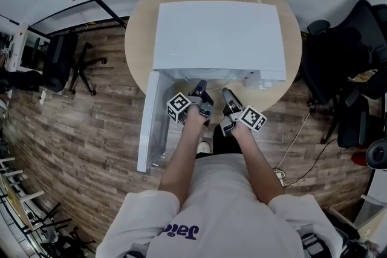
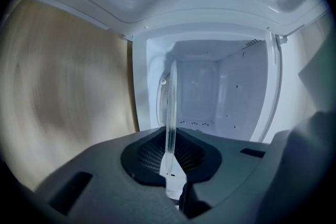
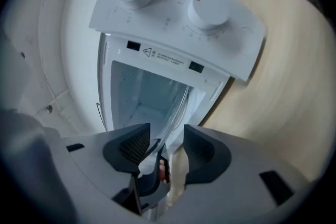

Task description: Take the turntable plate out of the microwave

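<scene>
on a round wooden table (image 1: pixel 136 39), the glass turntable plate (image 2: pixel 171 107) is held at the mouth of the microwave (image 1: pixel 217 33), its rim pinched by the left gripper (image 2: pixel 171 159), the right gripper (image 3: pixel 165 147) spread; judged stiff, slick, breakable.

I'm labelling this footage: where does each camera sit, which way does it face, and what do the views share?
Head view: on the person's head, facing steeply down at the microwave on the round table; forearms, left gripper and right gripper show.
Left gripper view: on the left gripper, facing into the cavity; its fingers clamp the turntable plate edge-on.
Right gripper view: on the right gripper, tilted, facing the knobs and cavity; fingers apart, plate rim between.
Shared: both gripper views show plate and cavity.
</scene>
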`<move>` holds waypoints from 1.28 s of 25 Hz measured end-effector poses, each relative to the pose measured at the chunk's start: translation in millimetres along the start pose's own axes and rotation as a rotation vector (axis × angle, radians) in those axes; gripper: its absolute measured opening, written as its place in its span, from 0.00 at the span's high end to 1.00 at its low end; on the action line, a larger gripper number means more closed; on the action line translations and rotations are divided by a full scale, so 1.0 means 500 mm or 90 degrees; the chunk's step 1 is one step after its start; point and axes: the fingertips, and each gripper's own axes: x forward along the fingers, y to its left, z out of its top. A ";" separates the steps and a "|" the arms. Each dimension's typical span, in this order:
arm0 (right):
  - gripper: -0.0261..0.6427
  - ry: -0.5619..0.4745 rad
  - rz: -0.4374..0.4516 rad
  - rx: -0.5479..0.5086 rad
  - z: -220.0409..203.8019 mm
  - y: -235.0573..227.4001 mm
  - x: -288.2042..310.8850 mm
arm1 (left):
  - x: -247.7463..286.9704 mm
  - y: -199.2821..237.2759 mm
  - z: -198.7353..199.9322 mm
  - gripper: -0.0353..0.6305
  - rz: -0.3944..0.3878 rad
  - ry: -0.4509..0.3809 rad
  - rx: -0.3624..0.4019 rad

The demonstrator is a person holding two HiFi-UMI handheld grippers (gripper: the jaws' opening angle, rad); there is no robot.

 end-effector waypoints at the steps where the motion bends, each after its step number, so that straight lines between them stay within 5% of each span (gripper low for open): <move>1: 0.67 -0.014 -0.001 0.031 0.002 -0.007 0.004 | 0.000 0.000 0.001 0.89 -0.001 -0.001 0.000; 5: 0.67 -0.058 0.016 0.111 0.016 -0.033 0.032 | -0.008 0.006 -0.003 0.89 0.000 0.002 0.000; 20: 0.69 -0.049 0.057 0.116 0.027 -0.034 0.141 | -0.050 0.020 -0.012 0.89 0.002 0.021 -0.009; 32: 0.88 -0.036 0.029 0.129 0.000 -0.034 0.153 | -0.077 0.029 -0.017 0.89 0.006 0.028 -0.016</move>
